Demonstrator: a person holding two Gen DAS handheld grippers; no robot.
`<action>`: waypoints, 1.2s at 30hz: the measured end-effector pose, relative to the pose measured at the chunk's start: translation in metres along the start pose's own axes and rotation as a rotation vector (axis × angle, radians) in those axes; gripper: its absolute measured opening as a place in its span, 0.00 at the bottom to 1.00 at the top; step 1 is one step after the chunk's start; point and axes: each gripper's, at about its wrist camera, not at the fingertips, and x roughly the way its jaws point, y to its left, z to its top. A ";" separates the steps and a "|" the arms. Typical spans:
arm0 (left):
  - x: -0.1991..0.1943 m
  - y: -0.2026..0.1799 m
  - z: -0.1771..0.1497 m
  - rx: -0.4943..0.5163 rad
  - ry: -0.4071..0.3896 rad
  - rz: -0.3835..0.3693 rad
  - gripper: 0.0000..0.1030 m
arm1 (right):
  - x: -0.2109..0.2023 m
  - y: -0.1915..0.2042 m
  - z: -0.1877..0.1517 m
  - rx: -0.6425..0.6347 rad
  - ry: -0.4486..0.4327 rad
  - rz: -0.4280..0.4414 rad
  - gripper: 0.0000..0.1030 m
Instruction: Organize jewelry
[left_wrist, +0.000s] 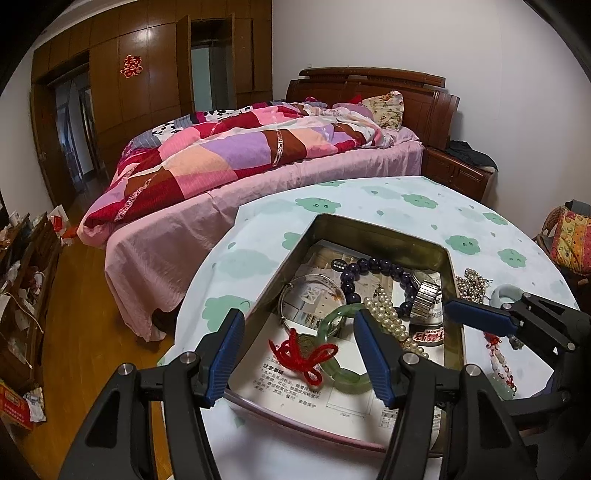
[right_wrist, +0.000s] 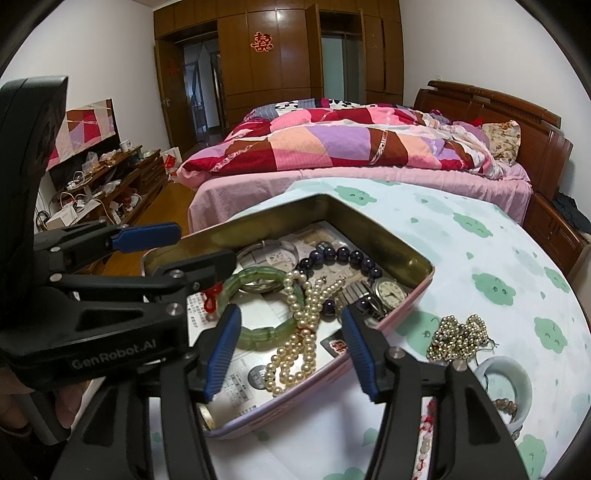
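The open metal tin (right_wrist: 376, 236) sits on a round table w/ a pale cloth printed w/ green clouds (right_wrist: 491, 258). Inside, on printed paper: a green jade bangle (right_wrist: 258, 332), a pearl strand (right_wrist: 295, 343), a dark purple bead bracelet (left_wrist: 373, 266), a wristwatch (right_wrist: 388, 291), a thin silver bangle (left_wrist: 291, 295) and a red knotted cord (left_wrist: 306, 354).

Outside the tin, on the cloth just beside its right wall: a heap of gold-coloured beads (right_wrist: 458, 336), a pale jade ring-shaped piece (right_wrist: 513, 380), and a red-and-white beaded strand (left_wrist: 498, 362) near the table's front edge.

Left gripper (left_wrist: 299, 350) hangs over the tin's near-left part, jaws apart, nothing btwn them but air; the red cord and green bangle lie below. Right gripper (right_wrist: 291, 347) hangs over the tin's near end, jaws apart, pearls seen below in the gap, pads not pressing on anything. The two tools are close together, side by side.

Tin's near end reaches close to the table's front edge; far half of the cloth is bare, giving open room there and to the right. The table edge curves away at left, w/ wood floor (left_wrist: 74, 295) below.

Behind the table: a bed w/ pink sheet and patchwork quilt (right_wrist: 332, 147), dark wood headboard (left_wrist: 373, 85), nightstand (left_wrist: 458, 170). Far wall: brown wardrobe (right_wrist: 280, 48) w/ a red paper ornament (right_wrist: 262, 41), open doorway beside it. A cluttered low cabinet (right_wrist: 107, 192) stands along the left wall.
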 end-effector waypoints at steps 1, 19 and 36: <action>-0.001 0.000 0.000 -0.001 0.000 0.002 0.61 | 0.000 0.000 0.000 0.004 -0.005 0.001 0.64; -0.031 -0.030 0.008 -0.015 -0.038 0.005 0.71 | -0.048 -0.061 -0.027 0.097 -0.038 -0.102 0.81; -0.022 -0.139 -0.014 0.212 0.025 -0.165 0.71 | -0.091 -0.154 -0.075 0.339 0.003 -0.280 0.87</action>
